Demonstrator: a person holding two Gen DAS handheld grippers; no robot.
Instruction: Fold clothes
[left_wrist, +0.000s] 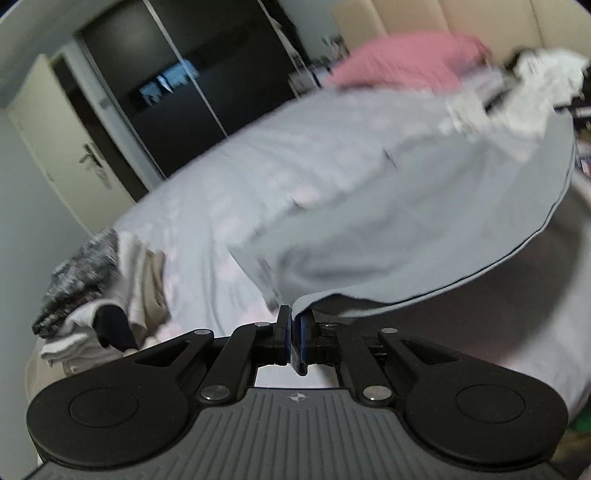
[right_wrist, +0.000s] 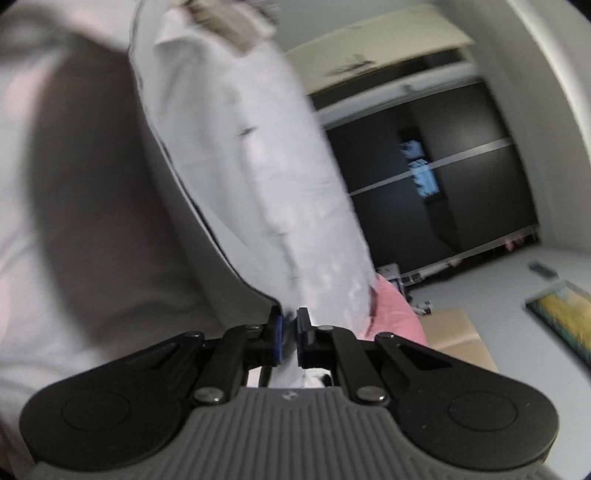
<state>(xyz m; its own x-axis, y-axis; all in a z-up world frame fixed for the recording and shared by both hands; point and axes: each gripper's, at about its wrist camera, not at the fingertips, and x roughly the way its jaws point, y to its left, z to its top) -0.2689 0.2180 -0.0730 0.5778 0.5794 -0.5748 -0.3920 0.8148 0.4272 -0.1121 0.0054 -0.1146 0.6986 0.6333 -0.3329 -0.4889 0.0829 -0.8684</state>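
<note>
Left hand-held gripper (left_wrist: 293, 334): clamped on pale grey garment (left_wrist: 369, 206) hem | right hand-held gripper (right_wrist: 289, 338): clamped on same cloth | advice: hold edge taut, level above bed (left_wrist: 207, 258).

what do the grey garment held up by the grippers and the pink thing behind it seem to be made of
Grey garment: thin woven fabric, probably cotton or a blend, matt; it drapes in soft folds, with a dark piped edge. Both the left gripper and the right gripper pinch it.
Pink thing: soft textile, perhaps a knit or fleece, matt and puffy; blur hides the weave.
</note>
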